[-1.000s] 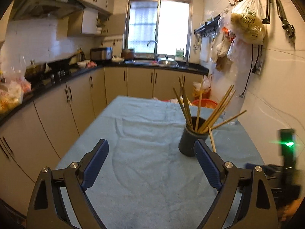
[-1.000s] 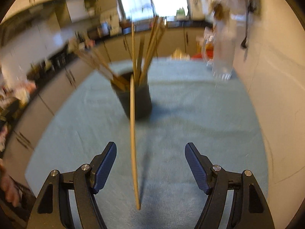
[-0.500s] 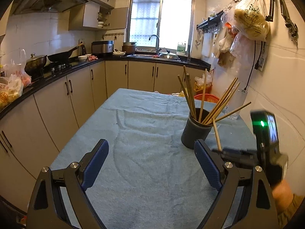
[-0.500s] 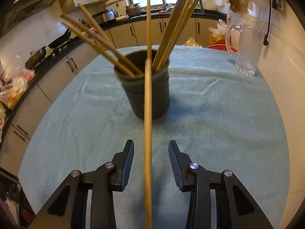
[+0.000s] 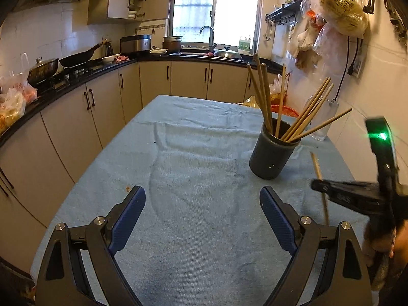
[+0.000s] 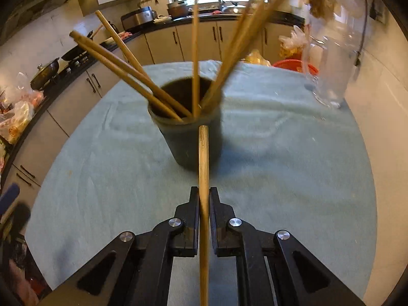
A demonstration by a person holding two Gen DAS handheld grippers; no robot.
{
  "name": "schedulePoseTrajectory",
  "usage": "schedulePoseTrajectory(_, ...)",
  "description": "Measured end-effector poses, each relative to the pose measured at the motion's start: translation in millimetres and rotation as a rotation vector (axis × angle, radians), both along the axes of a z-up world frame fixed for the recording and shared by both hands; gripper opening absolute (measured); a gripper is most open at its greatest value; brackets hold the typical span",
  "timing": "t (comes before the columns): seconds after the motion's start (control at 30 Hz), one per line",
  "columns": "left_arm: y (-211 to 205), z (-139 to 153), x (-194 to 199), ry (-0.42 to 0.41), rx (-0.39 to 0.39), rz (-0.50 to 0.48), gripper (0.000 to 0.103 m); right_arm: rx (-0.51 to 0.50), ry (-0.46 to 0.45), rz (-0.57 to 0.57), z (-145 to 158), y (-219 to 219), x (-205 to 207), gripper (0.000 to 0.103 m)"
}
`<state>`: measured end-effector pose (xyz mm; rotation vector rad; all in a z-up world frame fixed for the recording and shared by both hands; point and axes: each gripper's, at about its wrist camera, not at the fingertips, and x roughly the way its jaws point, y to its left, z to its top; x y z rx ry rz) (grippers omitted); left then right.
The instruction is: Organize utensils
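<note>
A dark grey utensil cup [image 5: 274, 153] stands on the blue cloth-covered table [image 5: 191, 204] and holds several wooden chopsticks [image 5: 303, 119]. It also shows in the right wrist view [image 6: 188, 137]. My right gripper [image 6: 204, 199] is shut on one wooden chopstick [image 6: 203, 168], holding it upright just in front of the cup. In the left wrist view the right gripper [image 5: 318, 187] and its chopstick [image 5: 317, 168] sit right of the cup. My left gripper [image 5: 202, 204] is open and empty, low over the table's near part.
A clear glass pitcher [image 6: 331, 76] stands at the table's far right by the wall. Kitchen counters with a wok [image 5: 76, 60] run along the left. Plastic bags [image 5: 341, 12] hang on the right wall. A red basin [image 6: 295, 66] sits beyond the table.
My right gripper has closed on the chopstick and lifted it off the cloth, closer to the cup. The left gripper stays open and has drawn back a little.
</note>
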<state>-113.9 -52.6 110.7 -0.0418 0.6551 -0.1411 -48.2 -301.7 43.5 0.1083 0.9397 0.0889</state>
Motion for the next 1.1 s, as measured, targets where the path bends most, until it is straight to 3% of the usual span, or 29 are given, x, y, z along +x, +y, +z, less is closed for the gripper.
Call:
schedulePoseTrajectory(0.1, -5.2, -1.3, -1.6, -0.015, 0.014, -0.004, 0.090, -0.051, -0.028, -0.030, -3.7, -13.0, -13.9, 0.010)
schedulePoseTrajectory(0.13, -7.3, -1.7, -2.5, -0.021, 0.023, -0.002, 0.090, -0.072, -0.037, -0.039, -3.4, -15.7, -17.8, 0.018)
schedulePoseTrajectory(0.17, -9.7, -2.0, -3.8, -0.032, 0.040, 0.002, 0.090, -0.070, -0.040, -0.046, -2.8, -17.4, -20.6, 0.033)
schedulePoseTrajectory(0.23, -13.8, -2.0, -6.4, -0.053, 0.082, 0.015, 0.090, -0.040, -0.060, -0.058, 2.6, -18.6, -27.8, 0.047)
schedulePoseTrajectory(0.4, -17.2, -1.8, -13.3, -0.100, 0.149, 0.050, 0.093, -0.011, -0.123, -0.075, 18.5, -8.5, -51.2, 0.052)
schedulePoseTrajectory(0.47, -16.7, -1.1, -16.1, -0.112, 0.156, 0.059, 0.095, 0.002, -0.148, -0.077, 23.8, -3.8, -61.5, 0.064)
schedulePoseTrajectory(0.53, -15.1, 0.0, -18.4, -0.115, 0.147, 0.059, 0.095, -0.005, -0.171, -0.081, 27.8, 0.7, -71.7, 0.069)
schedulePoseTrajectory(0.8, -13.8, 4.2, -29.0, -0.076, 0.114, 0.029, 0.096, -0.043, -0.227, -0.108, 37.1, 1.8, -98.4, 0.073)
schedulePoseTrajectory(1.1, -18.6, 19.0, -60.9, -0.150, 0.113, 0.016, 0.096, -0.016, -0.250, -0.137, 42.3, 1.2, -126.6, 0.074)
